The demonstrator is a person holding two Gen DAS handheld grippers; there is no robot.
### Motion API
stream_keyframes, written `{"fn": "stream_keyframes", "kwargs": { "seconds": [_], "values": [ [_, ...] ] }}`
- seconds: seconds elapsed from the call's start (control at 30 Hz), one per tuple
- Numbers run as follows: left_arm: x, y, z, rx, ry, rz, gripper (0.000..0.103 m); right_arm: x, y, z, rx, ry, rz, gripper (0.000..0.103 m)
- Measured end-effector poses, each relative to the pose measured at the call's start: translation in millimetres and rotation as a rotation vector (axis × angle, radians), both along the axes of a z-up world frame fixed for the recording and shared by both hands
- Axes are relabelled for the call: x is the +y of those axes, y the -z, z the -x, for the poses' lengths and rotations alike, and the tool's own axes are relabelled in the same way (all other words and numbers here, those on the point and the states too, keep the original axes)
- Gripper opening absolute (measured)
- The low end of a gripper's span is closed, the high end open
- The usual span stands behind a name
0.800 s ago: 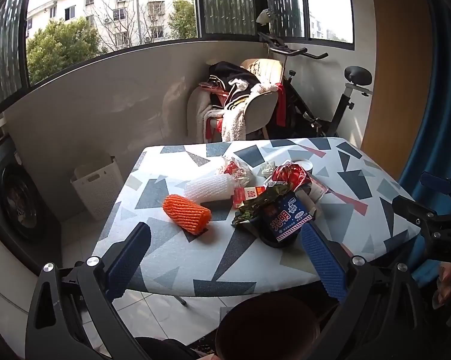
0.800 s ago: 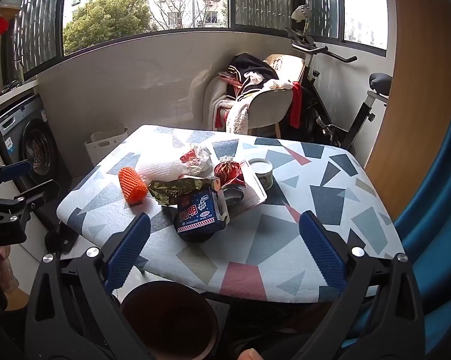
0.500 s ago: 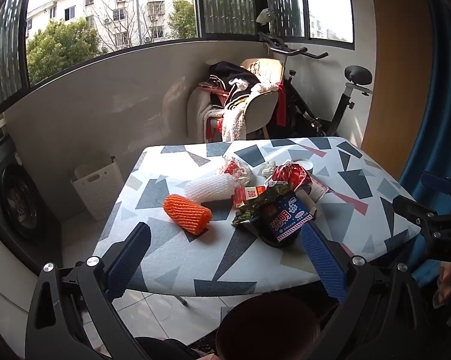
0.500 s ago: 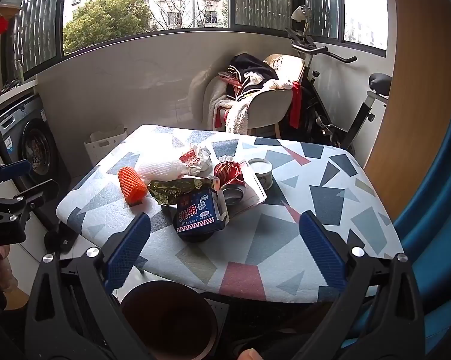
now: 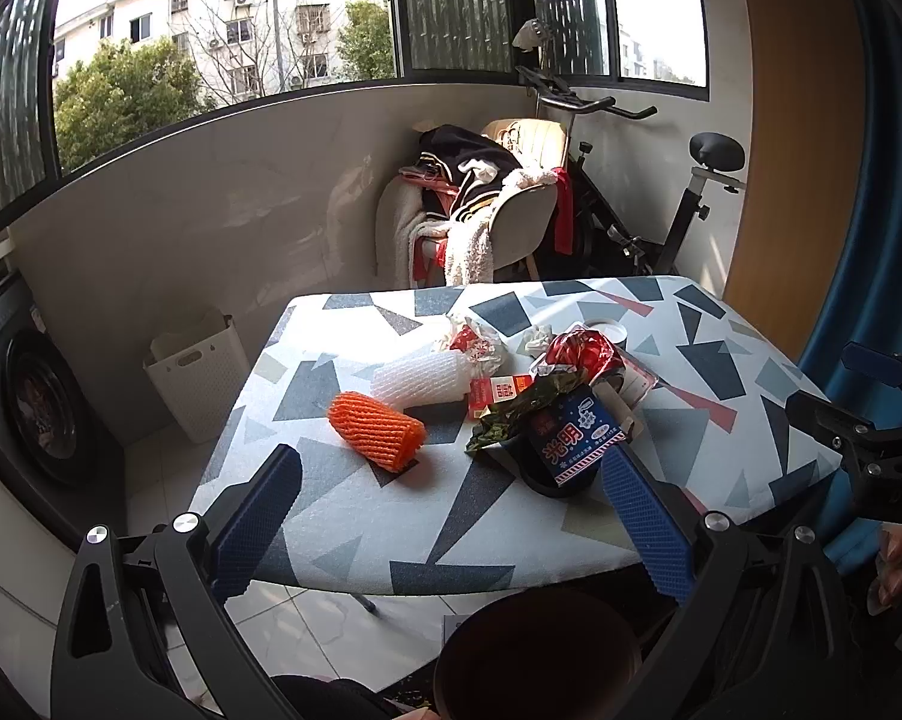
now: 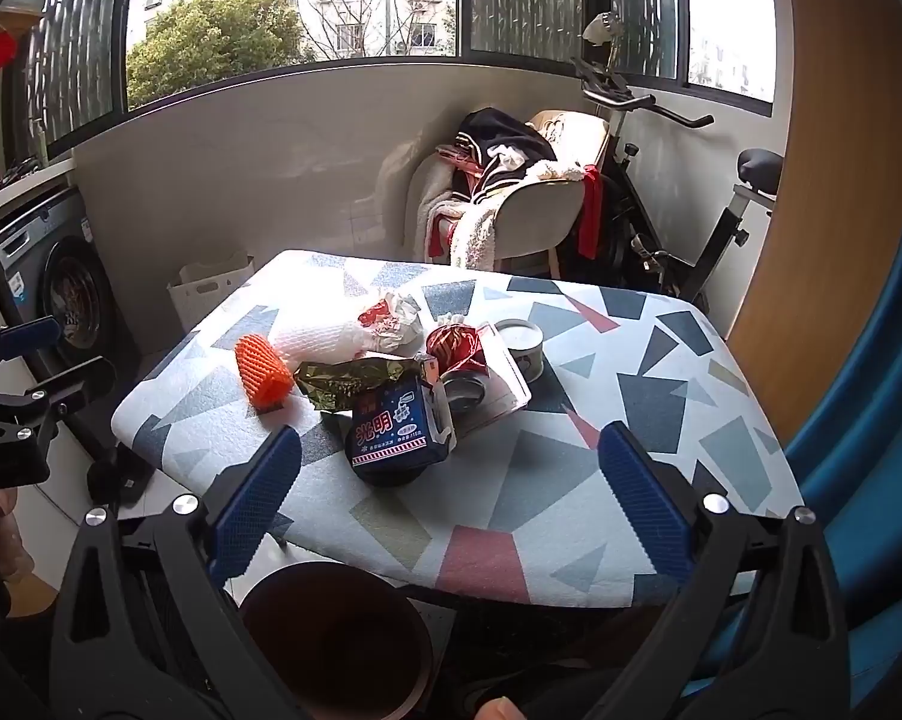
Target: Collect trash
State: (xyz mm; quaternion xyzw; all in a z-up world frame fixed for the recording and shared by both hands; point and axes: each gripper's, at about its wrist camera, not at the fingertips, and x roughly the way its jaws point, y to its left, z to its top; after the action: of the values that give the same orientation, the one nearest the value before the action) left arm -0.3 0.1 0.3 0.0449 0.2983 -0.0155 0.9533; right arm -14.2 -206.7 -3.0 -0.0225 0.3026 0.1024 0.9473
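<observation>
Trash lies in a pile on the patterned table (image 5: 499, 516) (image 6: 571, 480): an orange foam net (image 5: 375, 431) (image 6: 263, 371), a white foam net (image 5: 422, 383) (image 6: 318, 339), a crumpled red-and-white wrapper (image 5: 478, 345) (image 6: 390, 318), a gold-green foil bag (image 5: 529, 405) (image 6: 354, 381), a blue milk carton (image 5: 577, 435) (image 6: 398, 432) on a dark bowl, and red foil (image 5: 583, 351) (image 6: 457, 345) on a clear tray. A brown bin (image 5: 541, 654) (image 6: 336, 636) stands on the floor at the near edge. My left gripper (image 5: 451, 516) and right gripper (image 6: 451, 510) are open and empty, short of the table.
A white tub (image 6: 520, 342) sits behind the tray. A chair heaped with clothes (image 5: 481, 210) and an exercise bike (image 5: 661, 222) stand behind the table. A white laundry basket (image 5: 195, 375) and a washing machine (image 6: 54, 294) are at the left. A blue curtain (image 6: 871, 420) hangs at the right.
</observation>
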Motion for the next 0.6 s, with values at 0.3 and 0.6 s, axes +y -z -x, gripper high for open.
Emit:
{"fn": "stream_keyframes", "kwargs": {
  "seconds": [0.3,0.6],
  "values": [
    [7.7,-4.5,-5.2,-0.003,0.003,-0.003,0.098,3.4,0.3,0.2,-0.005,-0.002,0.008,0.098],
    [-0.8,-7.7,0.5,-0.009,0.006,-0.009,0.098,3.3,-0.5,0.1,-0.005,-0.002,0.011,0.098]
  ]
}}
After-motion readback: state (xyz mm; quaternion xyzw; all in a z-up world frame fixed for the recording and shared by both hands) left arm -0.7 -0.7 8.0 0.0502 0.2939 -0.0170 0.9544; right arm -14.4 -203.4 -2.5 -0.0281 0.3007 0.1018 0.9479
